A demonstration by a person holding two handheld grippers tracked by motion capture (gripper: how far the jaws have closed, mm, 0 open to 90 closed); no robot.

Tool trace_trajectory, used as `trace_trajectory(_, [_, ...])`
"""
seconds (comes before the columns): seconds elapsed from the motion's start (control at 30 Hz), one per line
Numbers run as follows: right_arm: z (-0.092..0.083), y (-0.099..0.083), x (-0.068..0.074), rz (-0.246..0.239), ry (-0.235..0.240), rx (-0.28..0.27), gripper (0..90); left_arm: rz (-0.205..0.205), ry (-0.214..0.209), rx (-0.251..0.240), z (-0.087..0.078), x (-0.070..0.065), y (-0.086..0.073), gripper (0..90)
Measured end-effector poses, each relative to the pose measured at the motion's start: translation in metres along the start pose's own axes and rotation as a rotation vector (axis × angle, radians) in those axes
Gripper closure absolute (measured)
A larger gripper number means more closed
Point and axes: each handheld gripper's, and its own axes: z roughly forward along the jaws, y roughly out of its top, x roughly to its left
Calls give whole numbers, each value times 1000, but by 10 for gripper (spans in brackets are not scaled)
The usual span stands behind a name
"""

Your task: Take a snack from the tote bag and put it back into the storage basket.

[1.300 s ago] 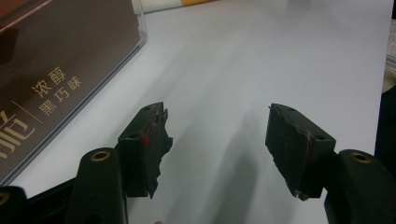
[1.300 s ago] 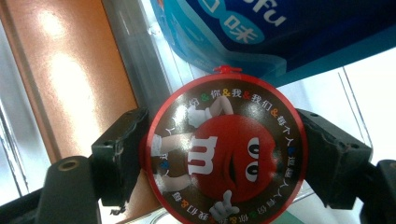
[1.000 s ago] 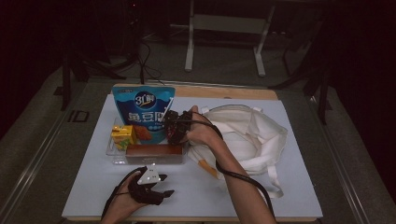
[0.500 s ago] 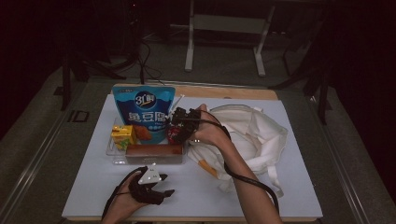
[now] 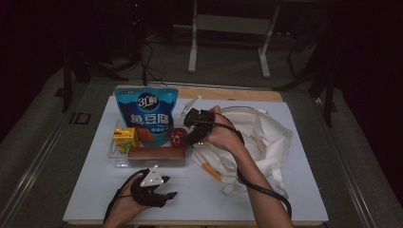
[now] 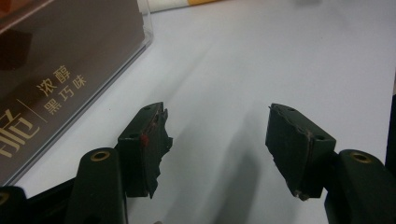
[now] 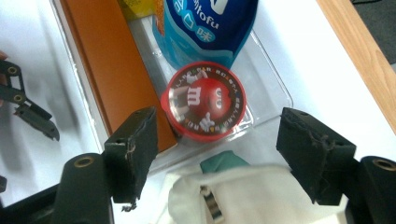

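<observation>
Lifted toward frame centre since the earlier frame, the right gripper (image 5: 194, 128) hangs over the red candy tub (image 7: 204, 101) in the clear tray (image 7: 273, 81), jaws just narrowing yet empty, aligned for grasping; the left gripper (image 5: 157, 189) is parked released, lower left.

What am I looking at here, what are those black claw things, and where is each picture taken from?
A person sits at a white table, with a two-jaw hand-held gripper in each hand. One picture looks down from above; the other two come from cameras riding on the grippers, looking along their black jaws. The left hand-held gripper rests near the table's front edge, jaws open, nothing between them. The right hand-held gripper hangs above a clear tray; its jaws have just been closing a little but remain open and empty. In the tray are a red round candy tub, a blue snack pouch, a brown box and a yellow carton. A white cloth bag lies to the right.
</observation>
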Motion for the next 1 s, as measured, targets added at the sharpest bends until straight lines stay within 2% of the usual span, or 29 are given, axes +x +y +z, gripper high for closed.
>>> trace_trajectory(0.27, [-18,-23,0,21,-20,-54,322,-3,4,4,2,1,0,381])
trace_trajectory(0.43, [-26,-37,1,27,-36,-55,322,-6,5,2,1,1,0,381])
trace_trajectory(0.6, [-33,-52,1,55,-56,-52,322,-9,5,2,2,1,0,381])
trace_trajectory(0.63, [-38,-62,0,77,-64,-63,324,-9,5,1,2,1,0,381])
trace_trajectory(0.73, [-43,-70,-1,96,-75,-71,331,-10,7,1,2,1,0,381])
trace_trajectory(0.77, [-49,-81,-2,122,-86,-82,337,-11,8,-1,2,1,0,381])
trace_trajectory(0.8, [-49,-81,-2,122,-86,-82,337,-11,9,1,2,2,0,381])
trace_trajectory(0.87, [-57,-95,-3,165,-104,-100,345,-12,11,3,3,2,1,381])
trace_trajectory(1.0, [-67,-115,-5,213,-135,-124,367,-11,18,6,3,2,1,381])
